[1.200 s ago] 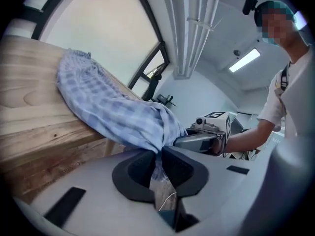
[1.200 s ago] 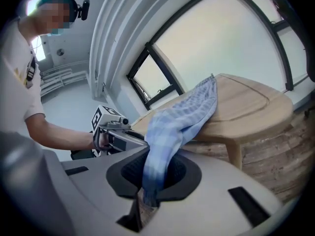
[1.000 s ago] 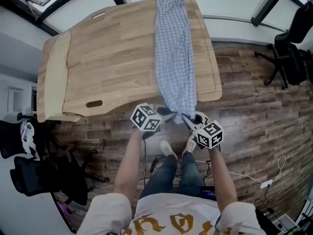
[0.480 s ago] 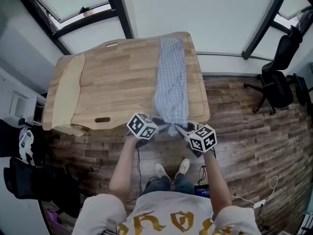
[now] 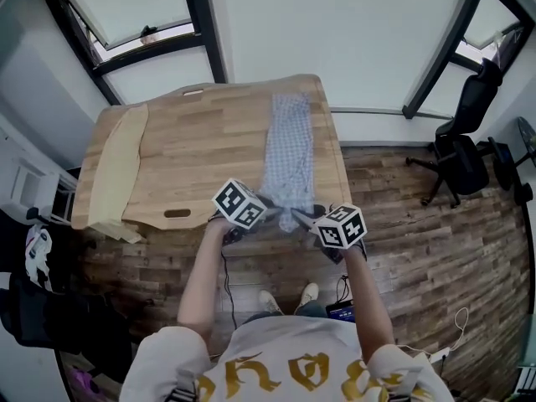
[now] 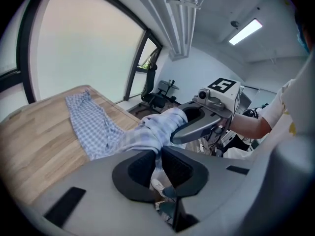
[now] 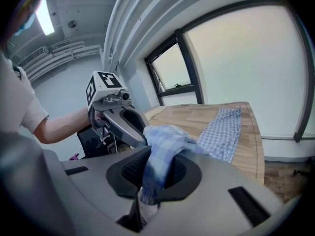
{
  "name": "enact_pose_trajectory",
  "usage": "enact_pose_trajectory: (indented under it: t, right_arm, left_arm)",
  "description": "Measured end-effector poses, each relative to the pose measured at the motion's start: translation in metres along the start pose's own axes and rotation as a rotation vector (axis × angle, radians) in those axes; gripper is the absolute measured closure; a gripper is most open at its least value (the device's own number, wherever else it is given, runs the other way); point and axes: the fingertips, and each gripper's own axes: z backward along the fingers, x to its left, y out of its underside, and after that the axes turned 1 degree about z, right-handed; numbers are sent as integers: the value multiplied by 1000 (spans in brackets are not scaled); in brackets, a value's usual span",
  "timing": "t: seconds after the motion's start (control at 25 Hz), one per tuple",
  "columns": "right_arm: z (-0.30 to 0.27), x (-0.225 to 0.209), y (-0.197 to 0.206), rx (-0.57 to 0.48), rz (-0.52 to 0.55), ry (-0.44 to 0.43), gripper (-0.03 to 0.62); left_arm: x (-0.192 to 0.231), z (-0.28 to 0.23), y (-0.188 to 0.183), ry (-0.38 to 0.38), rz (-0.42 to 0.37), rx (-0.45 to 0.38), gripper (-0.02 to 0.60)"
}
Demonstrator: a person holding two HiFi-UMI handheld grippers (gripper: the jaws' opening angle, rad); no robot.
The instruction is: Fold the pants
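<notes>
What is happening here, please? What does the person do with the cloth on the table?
A person stands at a wooden table with a gripper in each hand. The left gripper and the right gripper are both shut on the near end of blue checked pants, close to each other. That end is raised off the table, and the rest of the pants lies stretched along the table towards the window. No fold is made yet.
</notes>
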Motion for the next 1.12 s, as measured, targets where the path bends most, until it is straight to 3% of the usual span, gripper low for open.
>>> enact_pose_trajectory:
  t: [0.16, 0.44, 0.64, 0.96, 1.12]
  right_arm:
    - [-1, -15, -26, -22, -29, 2, 540]
    - [-20, -62, -64, -1, -26, -12, 540]
    - [-42, -118, -88, -17, -53, -55, 540]
    - [-64, -227, -149, 9, -49, -136, 540]
    - [-81, -273, -164, 19, -105, -163, 540]
  left_arm:
    - [11, 10, -27, 22, 5, -23, 517]
    - [59, 8, -68, -5, 12, -3, 517]
    - [112, -9, -103, 0, 40, 11, 517]
    - [198, -35, -192, 1, 96, 30, 517]
    - [237, -48, -219, 4, 122, 48, 517]
